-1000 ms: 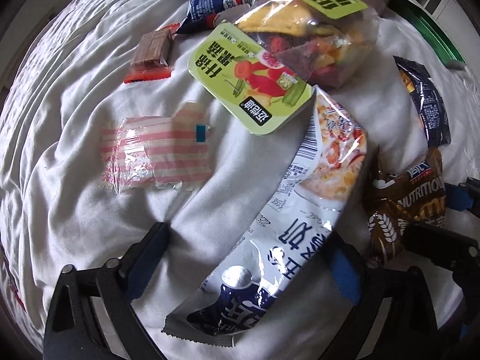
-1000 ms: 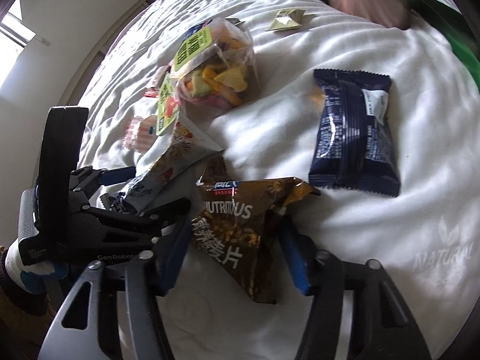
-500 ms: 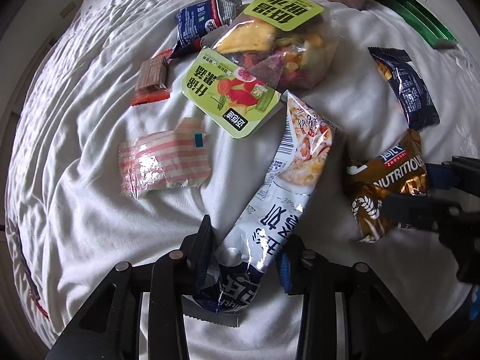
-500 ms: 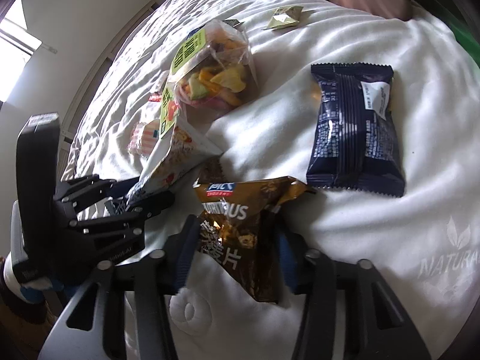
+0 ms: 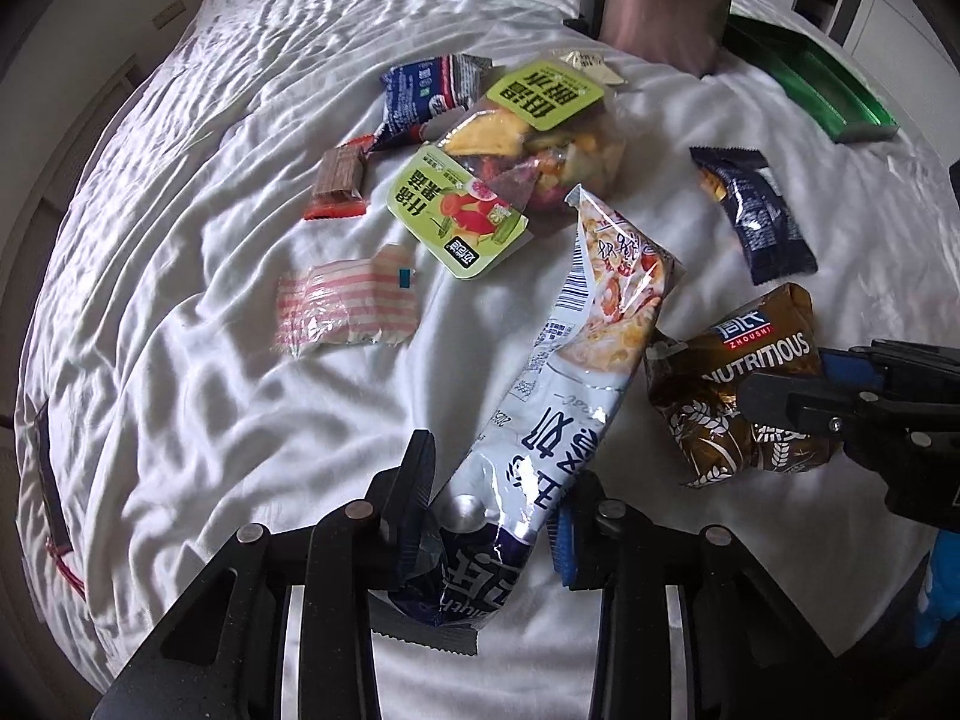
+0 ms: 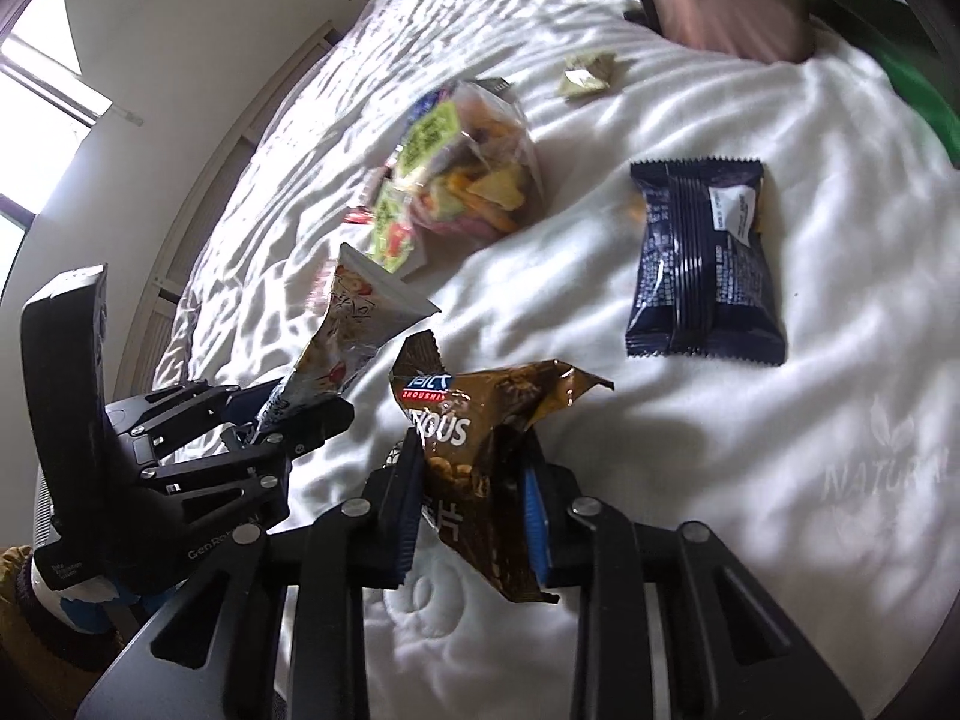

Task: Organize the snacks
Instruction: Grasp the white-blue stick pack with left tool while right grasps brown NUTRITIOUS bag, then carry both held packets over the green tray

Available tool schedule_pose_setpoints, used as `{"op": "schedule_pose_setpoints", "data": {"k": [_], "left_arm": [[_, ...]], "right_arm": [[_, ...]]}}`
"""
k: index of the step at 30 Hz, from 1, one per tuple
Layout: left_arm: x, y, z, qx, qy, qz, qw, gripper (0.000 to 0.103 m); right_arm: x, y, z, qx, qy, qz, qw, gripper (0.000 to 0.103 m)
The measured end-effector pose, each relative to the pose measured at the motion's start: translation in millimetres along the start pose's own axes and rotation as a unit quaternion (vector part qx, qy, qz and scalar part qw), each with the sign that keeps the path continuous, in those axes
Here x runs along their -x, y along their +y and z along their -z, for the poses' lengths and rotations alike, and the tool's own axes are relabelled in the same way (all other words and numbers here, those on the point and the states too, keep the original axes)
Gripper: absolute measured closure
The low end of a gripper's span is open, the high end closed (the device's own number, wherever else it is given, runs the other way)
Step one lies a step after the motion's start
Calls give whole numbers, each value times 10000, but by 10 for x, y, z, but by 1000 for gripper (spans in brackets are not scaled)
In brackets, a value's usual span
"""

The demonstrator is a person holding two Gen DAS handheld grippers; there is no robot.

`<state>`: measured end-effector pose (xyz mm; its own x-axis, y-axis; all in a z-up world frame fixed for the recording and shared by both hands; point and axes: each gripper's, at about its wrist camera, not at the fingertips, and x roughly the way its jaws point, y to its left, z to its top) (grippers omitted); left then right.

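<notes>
Left gripper point(image 5: 492, 510) jaws pinching white pouch point(image 5: 576, 372) lengthwise away, right gripper point(image 6: 471, 504) jaws pinching brown packet point(image 6: 480, 450).

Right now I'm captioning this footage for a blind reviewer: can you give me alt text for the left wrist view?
The left gripper is shut on the bottom of a long white and blue snack pouch over a rumpled white bedsheet. At right, the right gripper clamps a brown NUTRITIOUS bag; more snack packets lie scattered beyond.
</notes>
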<state>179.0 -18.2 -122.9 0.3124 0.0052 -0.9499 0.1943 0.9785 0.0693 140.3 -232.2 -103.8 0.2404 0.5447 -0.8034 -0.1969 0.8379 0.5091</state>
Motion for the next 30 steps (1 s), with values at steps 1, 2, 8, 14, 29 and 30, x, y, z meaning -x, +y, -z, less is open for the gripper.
{"op": "schedule_pose_setpoints", "data": {"k": [1,2,8,14,29,30], "left_arm": [[45,22,18,63,-33,16,10000,73],[85,46,49,134,-63,46,9999,73],[297,180,223,472,-177,44,9987,73],[360,252,355,632,-217,54,9978,73],[556,-1477,-240,-684,-190,1291,9891,73],[562,-1616,-329,-748,-212,1380,9874,73]], "right_arm": [[37,17,10,39,-15,-8,10000,103],[85,35,23,86,-28,-25,10000,103],[318,150,101,384,-83,-152,9991,103],[605,58,219,515,-139,-240,9983,103],[2144,-1497,624,-525,-1030,814,9900,103],[2255,-1592,602,-576,-1120,919,9878,103]]}}
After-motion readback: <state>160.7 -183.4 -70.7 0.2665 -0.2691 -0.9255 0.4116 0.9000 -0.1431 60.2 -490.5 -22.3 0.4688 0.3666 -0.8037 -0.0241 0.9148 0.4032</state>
